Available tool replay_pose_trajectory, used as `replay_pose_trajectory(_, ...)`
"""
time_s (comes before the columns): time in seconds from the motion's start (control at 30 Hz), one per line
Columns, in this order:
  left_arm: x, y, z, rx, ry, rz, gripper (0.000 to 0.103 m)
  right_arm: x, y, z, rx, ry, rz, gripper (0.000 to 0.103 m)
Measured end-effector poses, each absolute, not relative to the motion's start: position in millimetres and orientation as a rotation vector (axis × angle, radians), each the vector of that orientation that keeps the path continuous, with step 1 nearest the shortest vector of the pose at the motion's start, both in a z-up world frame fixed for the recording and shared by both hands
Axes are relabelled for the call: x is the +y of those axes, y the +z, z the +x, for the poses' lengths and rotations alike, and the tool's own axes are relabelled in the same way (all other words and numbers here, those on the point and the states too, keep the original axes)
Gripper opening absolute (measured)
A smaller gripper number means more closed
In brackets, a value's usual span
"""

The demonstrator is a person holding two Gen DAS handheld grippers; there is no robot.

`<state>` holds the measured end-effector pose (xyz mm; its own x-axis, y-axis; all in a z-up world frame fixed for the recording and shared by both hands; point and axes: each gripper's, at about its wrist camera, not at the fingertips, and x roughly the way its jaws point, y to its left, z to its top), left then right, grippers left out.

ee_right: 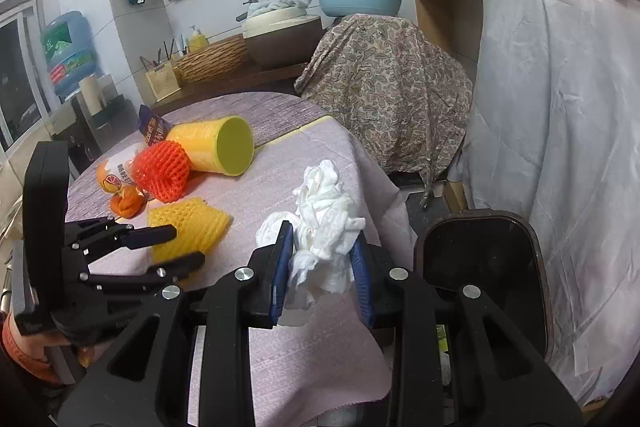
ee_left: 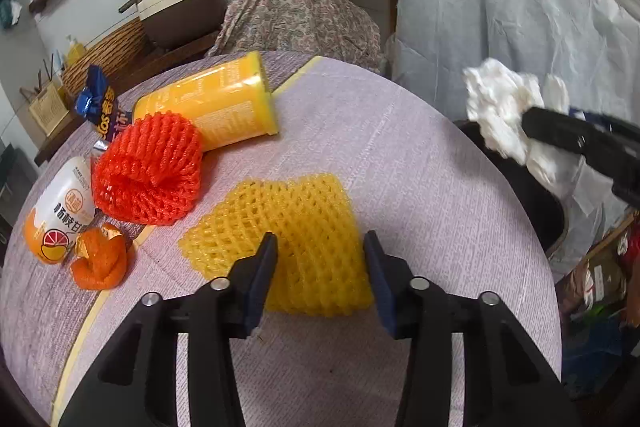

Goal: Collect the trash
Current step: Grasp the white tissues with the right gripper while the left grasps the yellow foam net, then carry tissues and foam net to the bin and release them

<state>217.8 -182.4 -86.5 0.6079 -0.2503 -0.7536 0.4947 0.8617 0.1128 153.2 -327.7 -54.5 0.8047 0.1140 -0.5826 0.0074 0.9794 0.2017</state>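
The tabletop [ee_left: 360, 131], under a mauve cloth, carries the trash. Beside its right edge stands a dark bin [ee_right: 484, 267], mouth open. A yellow cup [ee_left: 216, 103] lies on its side, touching a red net [ee_left: 148, 171]. Nearer lies a yellow net [ee_left: 288, 231], flat, between the spread fingers of the left claw [ee_left: 320, 267], which is released and grips nothing. The right claw [ee_right: 320, 267] is clenched on a crumpled tissue [ee_right: 324, 223], held above the tabletop's edge near the bin. A pouch [ee_left: 60, 211] and orange peel [ee_left: 100, 259] lie at the left.
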Motion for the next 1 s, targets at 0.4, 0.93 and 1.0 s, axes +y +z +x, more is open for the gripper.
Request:
replay_pose_trajectory(0.4,-170.5,-76.6,208.6,0.795,-0.455,0.228,0.019,-333.9,-64.2,132.8,0.618,0.042,0.223,0.029)
replay_pose_trajectory(0.93,-236.2,-33.1,164.8,0.686,-0.657,0.181,0.019,-392.5,-83.1,85.0,0.596,-0.099,0.316,0.029)
replay_pose_trajectory(1.0,-252.4,-33.3,163.7,0.688,-0.687,0.179,0.019,-400.3,-85.4,79.4,0.595,-0.127,0.322,0.029)
